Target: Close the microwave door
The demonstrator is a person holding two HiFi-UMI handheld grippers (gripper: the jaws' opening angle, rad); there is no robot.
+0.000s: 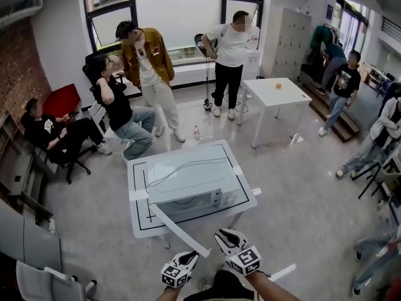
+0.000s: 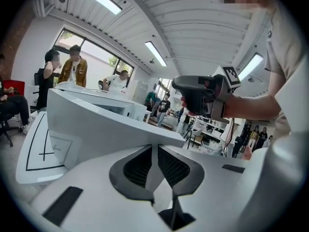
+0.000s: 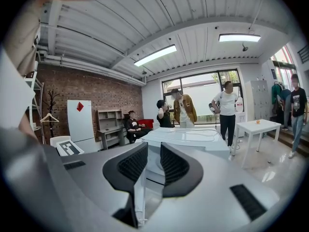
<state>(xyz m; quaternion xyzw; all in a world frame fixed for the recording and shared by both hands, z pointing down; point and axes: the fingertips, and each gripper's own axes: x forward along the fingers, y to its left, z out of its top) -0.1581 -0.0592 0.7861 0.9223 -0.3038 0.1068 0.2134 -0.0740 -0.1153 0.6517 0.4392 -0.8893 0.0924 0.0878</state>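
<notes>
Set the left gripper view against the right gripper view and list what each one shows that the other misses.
Only the left gripper view: the broad face of the open microwave door close up, and the right hand-held gripper held up beyond it. Only the right gripper view: a white cabinet with a red mark, a shelf unit, and a small white table carrying something orange. Both: the microwave, the big window and the people standing before it.
</notes>
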